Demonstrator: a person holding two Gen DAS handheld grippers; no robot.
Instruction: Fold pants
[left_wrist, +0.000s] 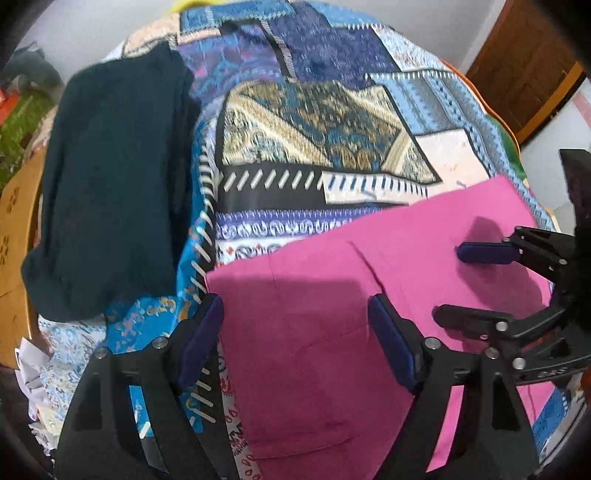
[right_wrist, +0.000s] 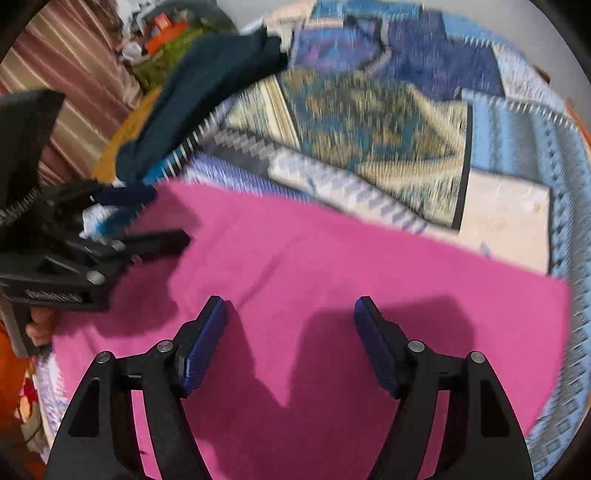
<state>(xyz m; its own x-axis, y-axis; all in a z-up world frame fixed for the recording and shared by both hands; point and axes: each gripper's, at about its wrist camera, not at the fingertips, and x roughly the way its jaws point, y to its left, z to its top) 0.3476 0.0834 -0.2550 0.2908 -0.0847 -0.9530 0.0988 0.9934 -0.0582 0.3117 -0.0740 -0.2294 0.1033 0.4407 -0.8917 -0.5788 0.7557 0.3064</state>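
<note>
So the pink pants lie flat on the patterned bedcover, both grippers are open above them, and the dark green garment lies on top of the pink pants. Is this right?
One point is wrong. The dark green garment does not lie on the pink pants; it lies apart from them on the patterned bedcover, as the left wrist view shows. The rest holds: the left gripper and right gripper are open above the pants.

Both wrist views steeply down, sharing pink pants (left_wrist: 332, 314).

matt pink cloth pants (left_wrist: 332, 295)
</note>
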